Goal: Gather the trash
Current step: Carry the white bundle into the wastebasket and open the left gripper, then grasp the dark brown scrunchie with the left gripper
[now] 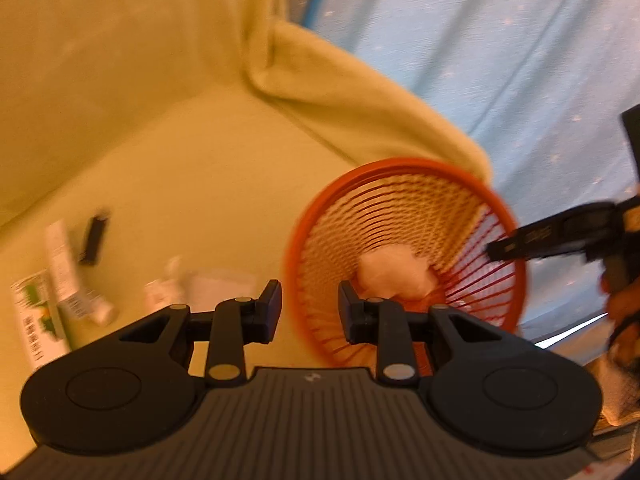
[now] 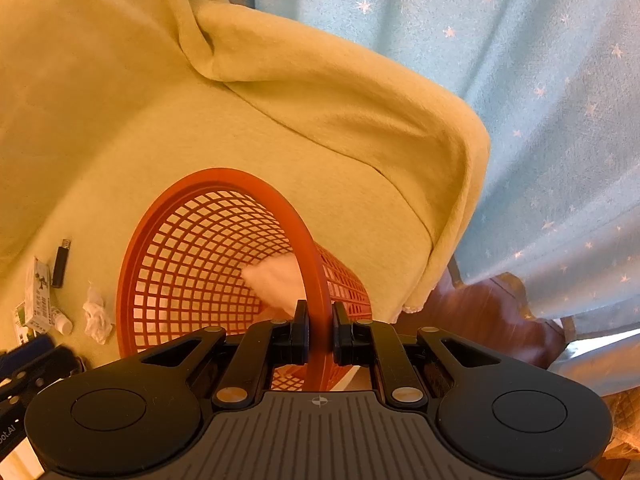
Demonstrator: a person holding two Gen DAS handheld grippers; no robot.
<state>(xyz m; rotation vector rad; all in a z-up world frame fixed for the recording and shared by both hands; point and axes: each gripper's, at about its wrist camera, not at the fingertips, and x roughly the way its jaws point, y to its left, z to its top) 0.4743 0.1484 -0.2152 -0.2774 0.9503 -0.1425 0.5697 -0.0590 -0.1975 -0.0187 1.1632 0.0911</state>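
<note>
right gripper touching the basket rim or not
Touching: in the right wrist view the right gripper has both fingers pressed against the orange basket rim, no gap.

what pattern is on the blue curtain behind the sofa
Small white stars on the light blue curtain, clearest in the right wrist view.

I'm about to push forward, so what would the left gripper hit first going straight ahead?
Probably the orange basket: the open left gripper points at its near rim, with the white wad inside just right of that line. Depth is blurry, so treat this as a guess.
</note>
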